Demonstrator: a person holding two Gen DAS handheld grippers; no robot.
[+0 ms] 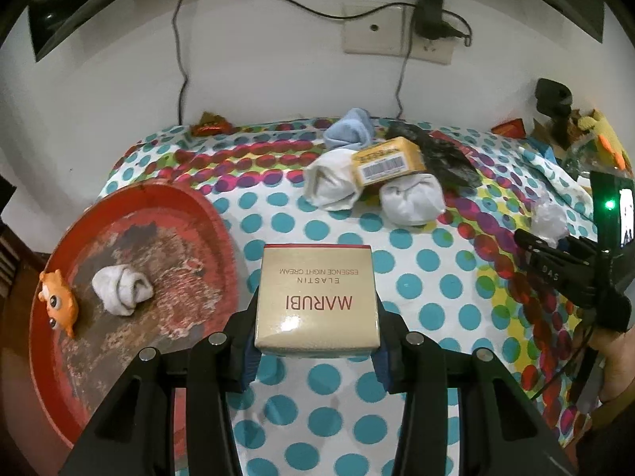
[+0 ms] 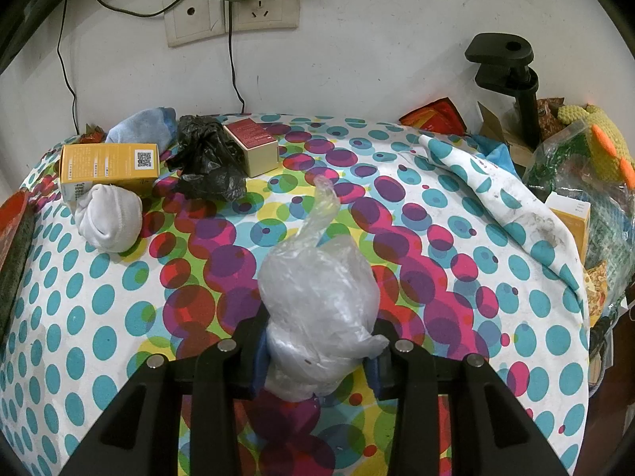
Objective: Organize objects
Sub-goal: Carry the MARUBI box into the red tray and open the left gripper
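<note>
Nearest in the left wrist view: left gripper (image 1: 316, 351) clamped on a square beige cardboard cream box (image 1: 316, 297) with a red top edge and red "MARUBI" lettering seen upside down, glossy front catching a glare, held above the polka-dot tablecloth (image 1: 428, 277). To the left, a worn round red tray (image 1: 206, 214) carrying a rolled grey-white sock (image 1: 121, 289) and a small orange animal toy (image 1: 59, 301), apart from each other. Farther off, two rolled white socks (image 1: 331, 182) flanking a yellow barcode box (image 1: 387, 162), with a light blue sock (image 1: 349, 133) and crumpled black plastic bag (image 1: 436, 152) behind. At the far right edge, the right gripper (image 1: 528, 240) beside a crumpled clear bag.

Nearest in the right wrist view: right gripper (image 2: 317, 355) closed on a crumpled translucent plastic bag (image 2: 317, 297), its twisted tail pointing up and away. Shown only here: a small beige box with dark red top (image 2: 254, 146) beside the black bag, a black clamp stand (image 2: 512, 75) and a yellow knitted toy (image 2: 603, 146) far right. Tray barely visible here.
</note>
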